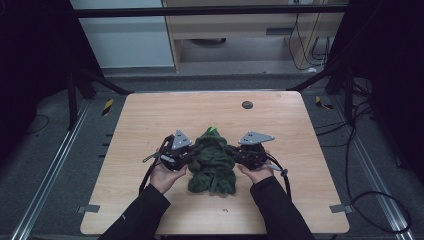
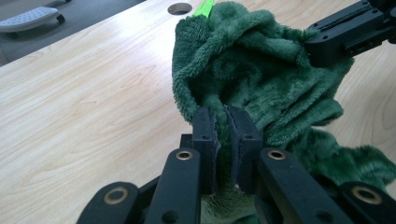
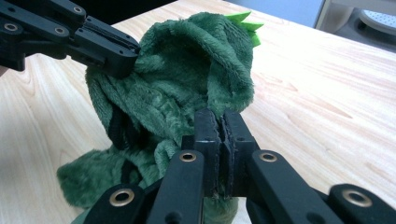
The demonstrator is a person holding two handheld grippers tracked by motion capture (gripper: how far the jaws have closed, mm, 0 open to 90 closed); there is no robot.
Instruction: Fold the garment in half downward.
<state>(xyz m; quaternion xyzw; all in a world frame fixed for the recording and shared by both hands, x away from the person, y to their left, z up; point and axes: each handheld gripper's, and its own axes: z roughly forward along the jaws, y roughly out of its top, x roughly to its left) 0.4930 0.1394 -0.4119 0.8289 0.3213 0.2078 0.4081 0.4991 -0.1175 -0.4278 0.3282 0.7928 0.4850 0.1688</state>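
Two grips: my left fingers (image 2: 227, 126) and my right fingers (image 3: 221, 128) are each pinched tight on a fold of the green plush garment (image 1: 212, 162).
Garment: bunched between my two hands, mid-worktop (image 1: 150, 120), its lower part resting on the wood.
Farther off: bright green spikes (image 3: 245, 21) at its far end.

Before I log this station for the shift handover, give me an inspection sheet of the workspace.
Surface: wooden table, round hole near its far edge.
Job's things: green plush garment bunched mid-table, bright green spikes on top.
Clutter: nothing seen.
Grippers: left gripper and right gripper both shut on the garment's fabric.
Cables: black cable trails from the right gripper.
Surroundings: wooden cabinet, floor cables.
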